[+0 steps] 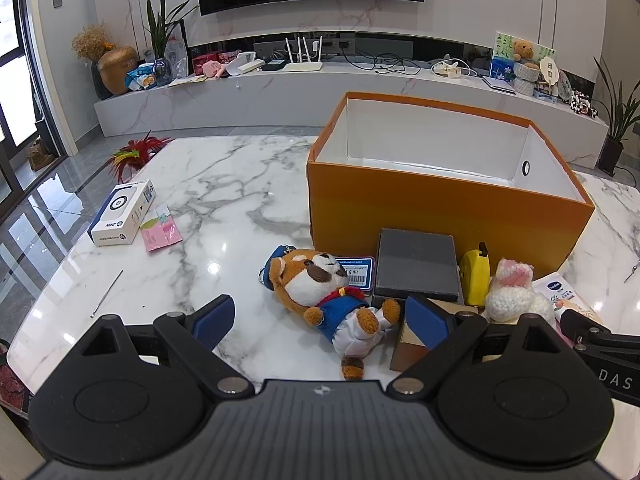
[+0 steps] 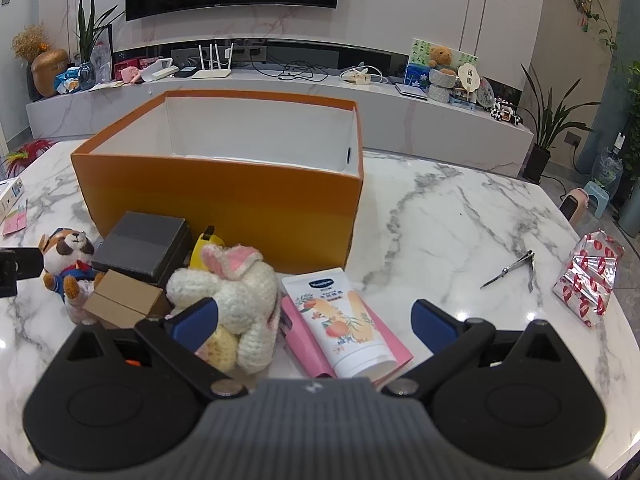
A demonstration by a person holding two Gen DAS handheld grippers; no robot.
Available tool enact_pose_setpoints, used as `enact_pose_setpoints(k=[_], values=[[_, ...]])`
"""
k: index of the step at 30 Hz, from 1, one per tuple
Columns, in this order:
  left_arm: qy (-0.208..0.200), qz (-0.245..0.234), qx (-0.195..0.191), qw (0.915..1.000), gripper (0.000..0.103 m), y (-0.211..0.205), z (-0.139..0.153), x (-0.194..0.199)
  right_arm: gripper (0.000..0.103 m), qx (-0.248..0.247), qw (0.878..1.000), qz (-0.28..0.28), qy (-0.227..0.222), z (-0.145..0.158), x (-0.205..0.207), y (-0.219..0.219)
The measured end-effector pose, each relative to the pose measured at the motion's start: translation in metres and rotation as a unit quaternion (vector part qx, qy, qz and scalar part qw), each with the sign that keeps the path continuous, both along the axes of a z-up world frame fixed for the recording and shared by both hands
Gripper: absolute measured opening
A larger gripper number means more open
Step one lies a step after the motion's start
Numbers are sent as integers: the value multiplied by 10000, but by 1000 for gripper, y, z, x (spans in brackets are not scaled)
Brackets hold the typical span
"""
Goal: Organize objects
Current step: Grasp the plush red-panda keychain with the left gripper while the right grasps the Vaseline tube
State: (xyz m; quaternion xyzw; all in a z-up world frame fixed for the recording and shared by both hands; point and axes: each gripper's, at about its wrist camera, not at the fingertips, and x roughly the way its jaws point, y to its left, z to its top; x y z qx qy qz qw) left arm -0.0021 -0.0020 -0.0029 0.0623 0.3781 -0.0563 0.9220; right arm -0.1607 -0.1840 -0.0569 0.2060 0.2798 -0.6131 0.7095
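So the orange box (image 1: 440, 208) sits open on the marble table (image 1: 224, 184) and from what I can see of the inside it's got nothing in it, which makes me think it's the bin everything's meant to end up in. All the loose stuff is bunched right up against its near wall, handy for short lifts.

The left gripper (image 1: 320, 316) is spread wide open, holding nothing, and it's lined up over the legs of the raccoon plush (image 1: 320, 284) lying on its back. Looks like that's the first pick, since it's soft and sits at the edge of the pile.

The right gripper (image 2: 316, 320) is also wide open and empty, with the lotion tube (image 2: 344, 320) lying between its fingers on top of a pink book (image 2: 384, 344). Its left finger (image 2: 196, 320) is in front of the knitted bunny (image 2: 236, 292), can't tell if it's actually touching.

Behind those there's a dark grey box (image 2: 144, 244), a brown carton (image 2: 124, 300) and something yellow (image 1: 475, 278), maybe a tape measure, hard to say at this angle
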Motion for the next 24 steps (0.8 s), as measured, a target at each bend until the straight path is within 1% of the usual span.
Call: enact_pose_setpoints(k=[3,6,8,12,15,19,22,24], values=[[5,-23,1,10000,103,1,0,0,102,-4,10000,14,-29,1,-4,-1],[-3,-48,24,10000,103,2,-1,1,102,30,9998,33,-206,0,-19,-5],[-17,-58,59,10000,103,11,-2,4,102,50,9996,97,-246,-2,-30,-6],[-43,-49,68,10000,103,36,-6,11,102,80,9995,231,-182,-8,-48,-6],[48,42,40,10000,103,55,-12,19,102,245,9987,292,-348,-12,-60,-9],[51,70,-139,9999,103,66,-22,30,102,374,9983,174,-418,-17,-69,-15],[167,-6,-355,9992,103,61,-27,46,102,429,9976,203,-496,-19,-69,-17],[240,-32,-471,9986,103,53,-31,56,102,435,9976,254,-471,-19,-65,-15]])
